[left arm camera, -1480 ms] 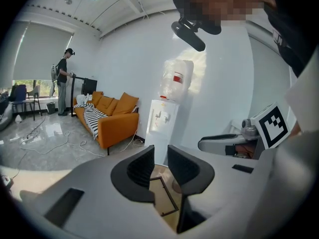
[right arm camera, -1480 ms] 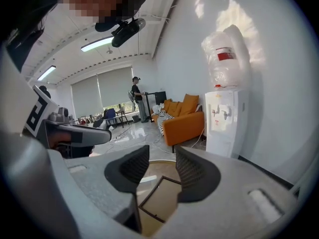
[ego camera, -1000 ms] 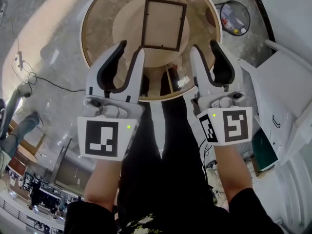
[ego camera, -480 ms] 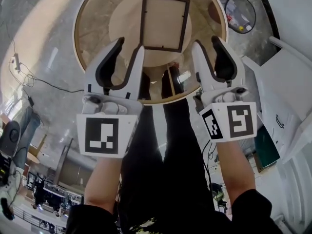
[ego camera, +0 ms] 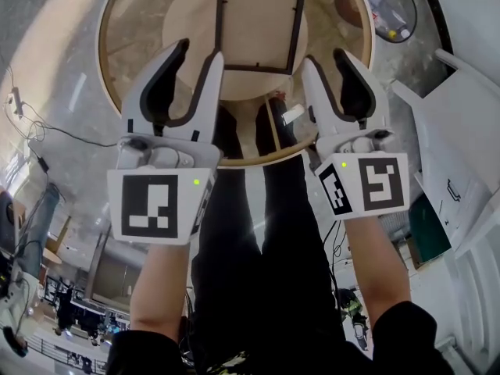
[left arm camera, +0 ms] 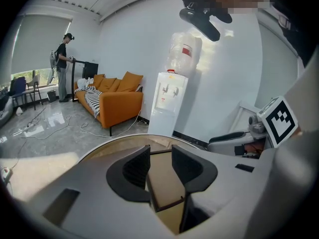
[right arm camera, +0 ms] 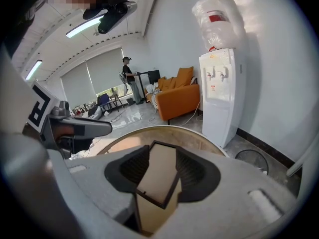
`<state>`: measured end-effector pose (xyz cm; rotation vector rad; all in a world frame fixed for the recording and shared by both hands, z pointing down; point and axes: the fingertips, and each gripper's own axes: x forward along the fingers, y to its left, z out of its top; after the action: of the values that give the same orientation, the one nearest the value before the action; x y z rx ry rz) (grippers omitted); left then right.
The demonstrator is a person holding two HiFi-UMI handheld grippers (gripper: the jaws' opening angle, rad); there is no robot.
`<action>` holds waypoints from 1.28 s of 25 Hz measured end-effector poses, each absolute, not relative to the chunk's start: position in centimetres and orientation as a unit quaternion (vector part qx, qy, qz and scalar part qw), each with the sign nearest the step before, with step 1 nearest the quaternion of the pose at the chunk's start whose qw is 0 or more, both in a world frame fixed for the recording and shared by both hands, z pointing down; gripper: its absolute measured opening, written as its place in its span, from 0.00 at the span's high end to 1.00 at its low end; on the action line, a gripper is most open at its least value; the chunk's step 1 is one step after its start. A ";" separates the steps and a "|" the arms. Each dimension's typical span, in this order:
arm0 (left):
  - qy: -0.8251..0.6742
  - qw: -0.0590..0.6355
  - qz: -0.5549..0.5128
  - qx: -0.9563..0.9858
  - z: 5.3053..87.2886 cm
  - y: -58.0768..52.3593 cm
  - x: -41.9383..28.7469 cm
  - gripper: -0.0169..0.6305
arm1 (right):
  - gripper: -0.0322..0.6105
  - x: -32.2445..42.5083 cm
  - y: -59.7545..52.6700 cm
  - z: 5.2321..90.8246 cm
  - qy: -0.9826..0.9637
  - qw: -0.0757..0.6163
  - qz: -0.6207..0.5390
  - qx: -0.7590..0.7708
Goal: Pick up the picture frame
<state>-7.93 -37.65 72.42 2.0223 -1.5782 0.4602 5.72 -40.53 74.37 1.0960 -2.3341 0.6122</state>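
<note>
A dark-edged picture frame point(ego camera: 258, 22) with a pale beige panel lies flat in the middle of the round glass-topped table point(ego camera: 117, 76). Both grippers hover on my side of it, over the table's near edge. The left gripper point(ego camera: 195, 53) is near the frame's lower left corner; its jaws are opening and hold nothing. The right gripper point(ego camera: 326, 59) is open near the lower right corner. In the left gripper view the frame point(left arm camera: 167, 188) shows through the gap of the left gripper point(left arm camera: 160, 156), beyond the pads. The right gripper point(right arm camera: 163, 156) likewise looks onto the frame point(right arm camera: 157, 176), untouched.
A round waste bin point(ego camera: 388, 6) stands beyond the table at the right, and white furniture point(ego camera: 461, 131) fills the right side. Cables point(ego camera: 47, 131) trail on the floor at the left. Farther off are a water dispenser point(left arm camera: 167, 101), an orange sofa point(left arm camera: 112, 101) and a standing person point(left arm camera: 62, 68).
Both grippers have sunk toward the table, and the frame now looks larger and nearer their tips. The left jaws stand a little wider.
</note>
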 end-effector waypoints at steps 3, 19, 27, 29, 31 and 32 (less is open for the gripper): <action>-0.585 0.258 0.177 0.748 73.4 -37.0 -8.2 0.74 | 0.69 5.8 -40.2 75.5 -0.854 0.243 0.225 0.401; -0.592 0.262 0.195 0.737 81.2 -35.7 -7.7 0.73 | 0.69 7.3 -39.8 83.6 -0.842 0.262 0.232 0.410; -0.585 0.266 0.200 0.740 86.0 -36.4 -7.7 0.72 | 0.69 6.8 -40.2 87.5 -0.837 0.281 0.247 0.399; -0.583 0.269 0.209 0.738 87.0 -36.2 -7.7 0.72 | 0.69 6.4 -40.2 88.1 -0.837 0.287 0.241 0.399; -0.574 0.268 0.225 0.740 88.0 -36.2 -7.2 0.72 | 0.69 6.4 -40.2 88.6 -0.839 0.296 0.227 0.396; -0.567 0.270 0.233 0.742 88.5 -36.2 -6.9 0.72 | 0.69 6.4 -40.1 88.9 -0.839 0.298 0.225 0.395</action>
<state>-6.93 -36.22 88.50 1.9998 -1.5284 0.6267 6.38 -40.15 88.86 1.0505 -2.2293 0.5980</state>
